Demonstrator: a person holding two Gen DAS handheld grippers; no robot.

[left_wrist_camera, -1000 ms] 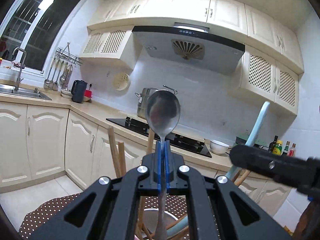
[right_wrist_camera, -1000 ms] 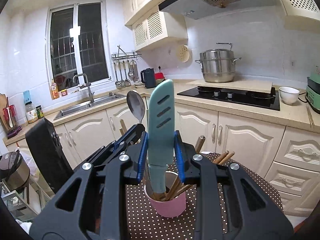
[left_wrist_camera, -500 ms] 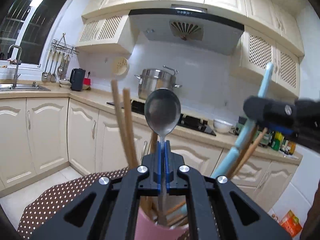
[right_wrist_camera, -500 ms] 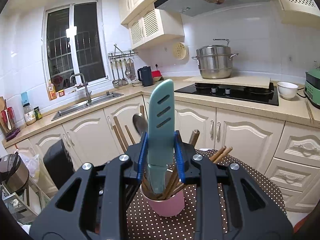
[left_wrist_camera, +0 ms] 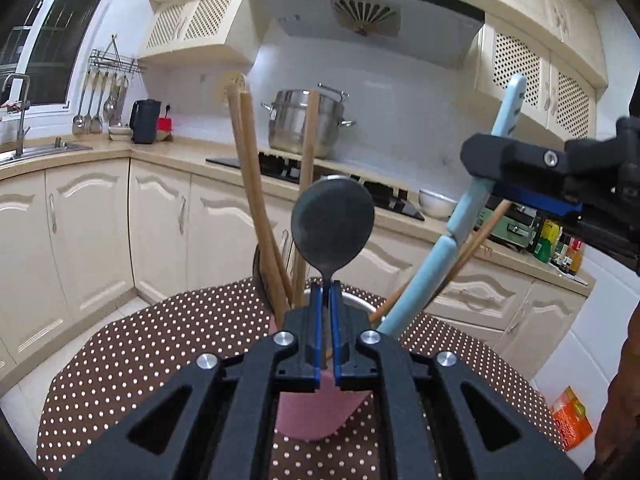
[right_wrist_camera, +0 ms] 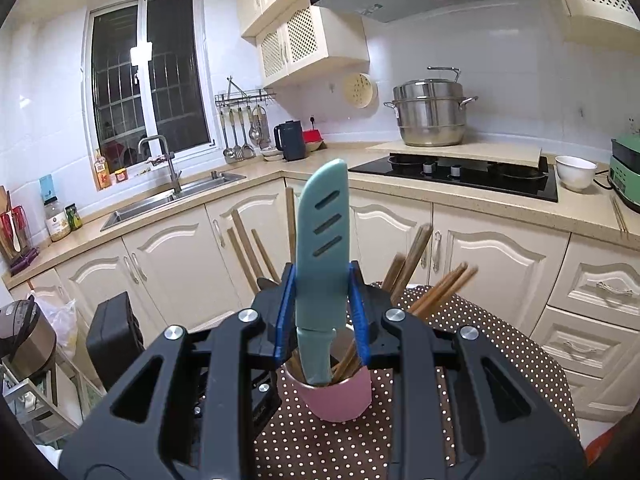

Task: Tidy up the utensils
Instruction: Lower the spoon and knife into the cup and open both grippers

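Observation:
A pink cup (left_wrist_camera: 316,412) (right_wrist_camera: 340,398) stands on the brown polka-dot table (left_wrist_camera: 132,348) and holds several wooden chopsticks (left_wrist_camera: 250,184) (right_wrist_camera: 412,254). My left gripper (left_wrist_camera: 326,292) is shut on the stem of a metal spoon (left_wrist_camera: 332,226), bowl up, handle reaching down into the cup. My right gripper (right_wrist_camera: 322,280) is shut on a teal sheathed knife (right_wrist_camera: 324,240), tip up, its handle end inside the cup. In the left wrist view the knife (left_wrist_camera: 472,208) leans to the right under the right gripper's black finger (left_wrist_camera: 508,156).
Cream cabinets and a counter ring the table, with a sink (right_wrist_camera: 172,200), a black hob (right_wrist_camera: 460,172), a steel steamer pot (right_wrist_camera: 430,114) and a white bowl (right_wrist_camera: 576,172). A rice cooker (right_wrist_camera: 24,340) stands low on the left. An orange packet (left_wrist_camera: 572,420) lies on the floor.
My left gripper has come down with the spoon, so its handle now sits deep in the cup among the chopsticks. The right gripper and knife have stayed nearly still.

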